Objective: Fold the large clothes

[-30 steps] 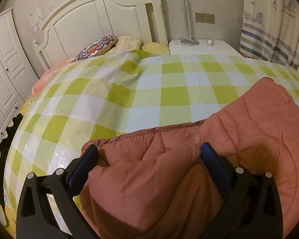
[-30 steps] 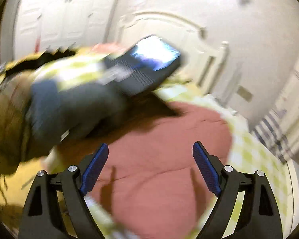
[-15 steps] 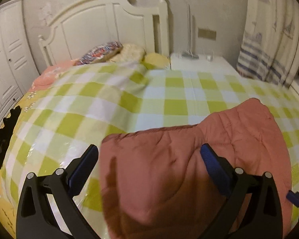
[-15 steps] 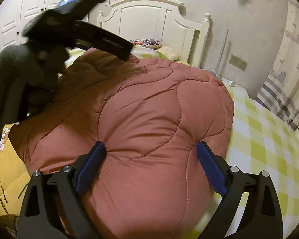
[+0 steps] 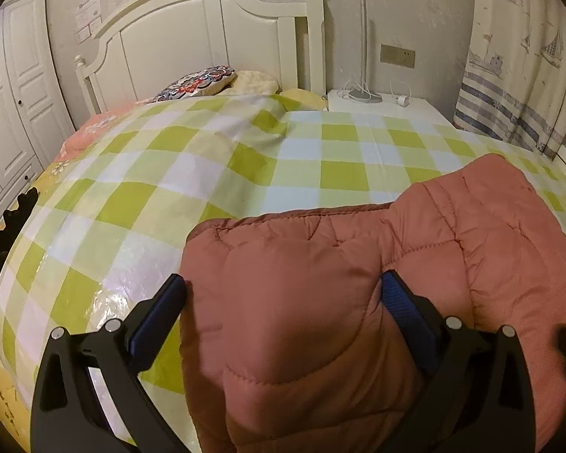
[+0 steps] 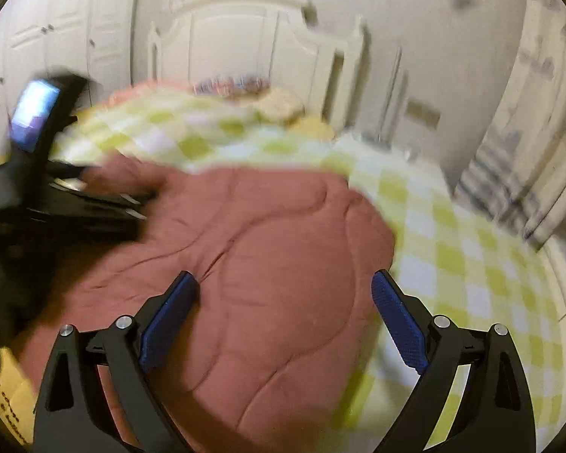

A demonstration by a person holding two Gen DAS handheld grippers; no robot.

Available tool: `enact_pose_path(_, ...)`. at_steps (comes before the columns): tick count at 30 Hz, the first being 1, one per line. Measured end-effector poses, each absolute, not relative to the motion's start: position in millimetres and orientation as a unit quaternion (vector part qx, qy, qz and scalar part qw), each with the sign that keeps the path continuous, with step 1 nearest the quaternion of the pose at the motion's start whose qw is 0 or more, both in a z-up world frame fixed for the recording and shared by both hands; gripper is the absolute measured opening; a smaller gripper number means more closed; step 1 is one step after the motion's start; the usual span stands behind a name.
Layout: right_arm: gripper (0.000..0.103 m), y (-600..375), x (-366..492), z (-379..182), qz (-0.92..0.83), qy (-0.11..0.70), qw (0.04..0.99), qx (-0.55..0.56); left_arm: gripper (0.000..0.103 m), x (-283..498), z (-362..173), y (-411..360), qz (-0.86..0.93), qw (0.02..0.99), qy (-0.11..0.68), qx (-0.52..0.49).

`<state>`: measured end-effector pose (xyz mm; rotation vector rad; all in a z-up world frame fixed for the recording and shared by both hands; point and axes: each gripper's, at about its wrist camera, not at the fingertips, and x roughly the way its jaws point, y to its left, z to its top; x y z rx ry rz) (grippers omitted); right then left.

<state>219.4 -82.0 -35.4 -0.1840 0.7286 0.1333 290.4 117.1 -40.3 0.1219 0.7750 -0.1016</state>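
A salmon-red quilted padded garment [image 5: 358, 302] lies folded on the green-and-white checked bed cover [image 5: 245, 158]. My left gripper [image 5: 283, 302] is open, its blue pads on either side of a raised fold at the garment's near left end, low over the fabric. In the blurred right wrist view the same garment [image 6: 264, 264] fills the middle. My right gripper [image 6: 283, 298] is open and empty just above it. The left gripper's black body shows at that view's left edge [image 6: 56, 196].
A white headboard [image 5: 207, 37] and pillows [image 5: 207, 83] stand at the far end of the bed. A white nightstand [image 5: 377, 102] with a lamp base is at the back right, a curtain [image 5: 520, 75] to the right, white wardrobe doors [image 5: 15, 94] to the left.
My left gripper has dropped and come close over the garment's left end, with a fold now bulging between the pads. My right gripper has swung, blurring its view, and pulled back from the garment.
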Motion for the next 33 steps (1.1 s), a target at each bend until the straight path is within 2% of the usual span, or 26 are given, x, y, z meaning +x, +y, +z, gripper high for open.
enact_pose_path(3, 0.092, -98.5, 234.7, -55.8, 0.095, 0.391, 0.915, -0.025, 0.101, 291.2, -41.8, 120.0, -0.053, 0.922, 0.381, 0.05)
enact_pose_path(6, 0.092, -99.6, 227.2, -56.3, 0.093, 0.386, 0.917, -0.027, 0.101, 291.8, -41.4, 119.9, -0.055, 0.921, 0.381, 0.051)
enact_pose_path(8, 0.097, -100.9, 222.1, -53.4, 0.093, 0.385, 0.918, -0.015, 0.101, 289.1, -39.0, 122.0, -0.056, 0.923, 0.379, 0.047)
enact_pose_path(11, 0.097, -112.8, 211.6, -47.7, 0.105, 0.381, 0.918, 0.021, 0.101, 278.1, -31.4, 141.7, -0.076, 0.925, 0.373, 0.0)
enact_pose_path(16, 0.098, -152.0, 187.2, -49.1, 0.144, 0.392, 0.894, 0.165, 0.101, 248.7, -35.9, 180.8, -0.123, 0.915, 0.375, -0.08)
enact_pose_path(21, 0.098, -177.4, 172.0, -84.8, 0.197, 0.432, 0.826, 0.303, 0.101, 229.6, -58.8, 198.2, -0.184, 0.882, 0.408, -0.147)
enact_pose_path(28, 0.098, -165.9, 172.0, -91.7, 0.264, 0.453, 0.788, 0.323, 0.101, 231.0, -85.5, 222.5, -0.24, 0.827, 0.446, -0.244)
enact_pose_path(31, 0.098, -160.8, 170.8, -91.4, 0.264, 0.451, 0.79, 0.322, 0.101, 245.0, -74.5, 223.4, -0.225, 0.837, 0.437, -0.241)
enact_pose_path(33, 0.098, -161.6, 168.7, -91.8, 0.26, 0.446, 0.791, 0.327, 0.101, 258.4, -58.7, 213.2, -0.207, 0.856, 0.427, -0.204)
